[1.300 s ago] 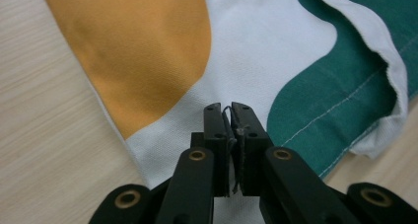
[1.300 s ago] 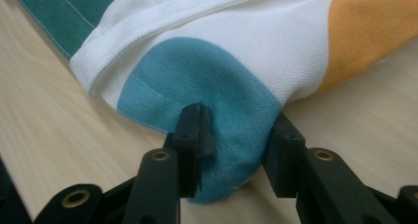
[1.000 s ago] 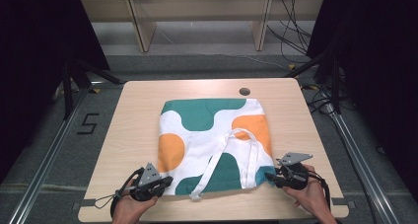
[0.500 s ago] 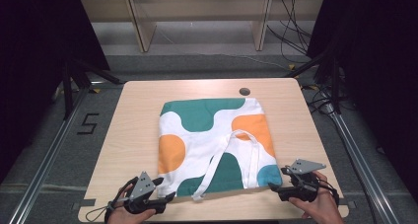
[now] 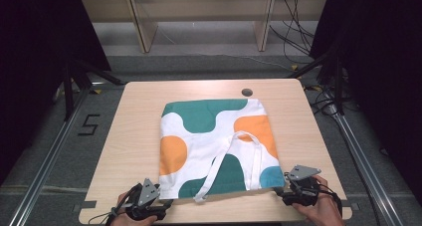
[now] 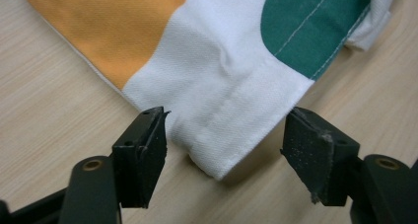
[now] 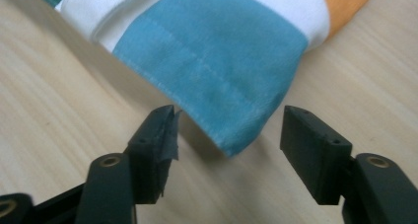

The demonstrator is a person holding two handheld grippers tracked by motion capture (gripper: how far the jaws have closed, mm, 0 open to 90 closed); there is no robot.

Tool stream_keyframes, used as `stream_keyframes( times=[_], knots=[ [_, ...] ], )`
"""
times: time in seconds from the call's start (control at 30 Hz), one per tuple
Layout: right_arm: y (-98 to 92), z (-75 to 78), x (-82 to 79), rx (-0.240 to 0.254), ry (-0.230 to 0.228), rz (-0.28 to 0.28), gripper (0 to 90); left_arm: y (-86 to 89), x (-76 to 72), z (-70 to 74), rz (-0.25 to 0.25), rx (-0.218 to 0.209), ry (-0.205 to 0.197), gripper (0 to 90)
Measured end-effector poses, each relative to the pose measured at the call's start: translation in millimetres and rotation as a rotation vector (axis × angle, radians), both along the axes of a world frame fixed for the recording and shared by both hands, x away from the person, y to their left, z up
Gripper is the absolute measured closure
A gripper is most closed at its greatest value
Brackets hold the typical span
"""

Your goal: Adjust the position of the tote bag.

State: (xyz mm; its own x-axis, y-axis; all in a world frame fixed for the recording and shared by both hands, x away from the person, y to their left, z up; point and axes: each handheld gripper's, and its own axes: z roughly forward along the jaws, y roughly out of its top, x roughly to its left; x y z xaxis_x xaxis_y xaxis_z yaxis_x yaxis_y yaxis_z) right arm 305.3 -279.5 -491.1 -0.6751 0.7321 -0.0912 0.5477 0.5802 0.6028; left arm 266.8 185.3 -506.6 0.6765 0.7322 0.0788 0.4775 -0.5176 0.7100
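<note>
My worktop (image 5: 134,136) carries the folded patterned cloth bag (image 5: 214,146) at its centre. My left claw (image 6: 224,147) gapes around its white near corner, gripping nothing; my right claw (image 7: 226,140), jaws just narrowing, straddles the blue corner untouched.

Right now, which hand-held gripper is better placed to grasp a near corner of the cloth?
Left hand-held gripper: the cloth corner lies between its open jaws. Right hand-held gripper is open, corner just ahead.
</note>
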Motion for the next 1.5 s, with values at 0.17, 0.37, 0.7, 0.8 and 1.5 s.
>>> stream_keyframes(
  times=[0.17,0.37,0.7,0.8,1.5],
  knots=[
    [4.1,4.1,1.7,0.017,-0.033,-0.017,43.4,-0.7,1.1,-0.2,0.001,-0.016,-0.01,34.2],
    [13.9,0.8,-1.9,-0.036,-0.058,0.058,30.5,0.4,0.2,5.5,0.001,-0.008,-0.026,37.0],
    [22.6,-3.0,1.5,-0.09,-0.085,0.045,30.1,-5.6,0.3,12.1,0.013,-0.04,-0.091,53.3],
    [20.7,2.8,0.6,-0.03,-0.105,0.044,35.8,-5.2,1.0,13.9,0.005,-0.045,-0.114,59.3],
    [25.0,27.2,20.2,0.12,-0.269,0.077,87.4,-15.9,7.3,-0.5,0.054,0.034,-0.083,41.3]
  ],
)
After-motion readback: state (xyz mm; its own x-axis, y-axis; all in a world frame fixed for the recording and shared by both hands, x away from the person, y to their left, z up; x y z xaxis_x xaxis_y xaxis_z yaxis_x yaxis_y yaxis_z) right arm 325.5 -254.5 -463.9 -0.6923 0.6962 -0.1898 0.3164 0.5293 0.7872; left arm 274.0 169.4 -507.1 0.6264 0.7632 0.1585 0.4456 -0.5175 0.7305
